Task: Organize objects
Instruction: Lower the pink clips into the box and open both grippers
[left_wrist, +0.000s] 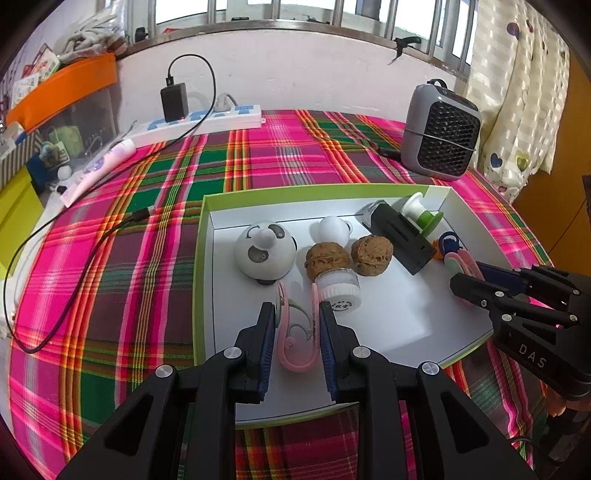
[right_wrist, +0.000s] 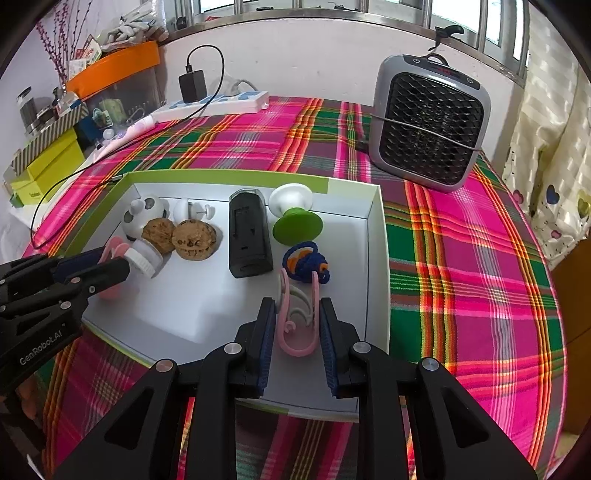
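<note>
A shallow white box with a green rim (left_wrist: 204, 236) (right_wrist: 377, 240) lies on the plaid cloth. It holds a panda toy (left_wrist: 264, 253), two walnuts (left_wrist: 327, 258) (right_wrist: 194, 238), a small white jar (left_wrist: 340, 288), a black device (right_wrist: 249, 236), a green-and-white spool (right_wrist: 295, 218) and a blue-orange yarn piece (right_wrist: 304, 262). My left gripper (left_wrist: 296, 306) (right_wrist: 114, 260) is shut on a pink clip (left_wrist: 295, 354) over the box's near left part. My right gripper (right_wrist: 296, 302) (left_wrist: 467, 275) is shut on a second pink clip (right_wrist: 295, 343) near the box's right wall.
A grey fan heater (right_wrist: 428, 122) (left_wrist: 441, 136) stands at the back right of the table. A power strip with a black charger (left_wrist: 207, 122) lies at the back, its cable (left_wrist: 92, 258) looping left of the box. Storage boxes crowd the left; a curtain (right_wrist: 546, 177) hangs right.
</note>
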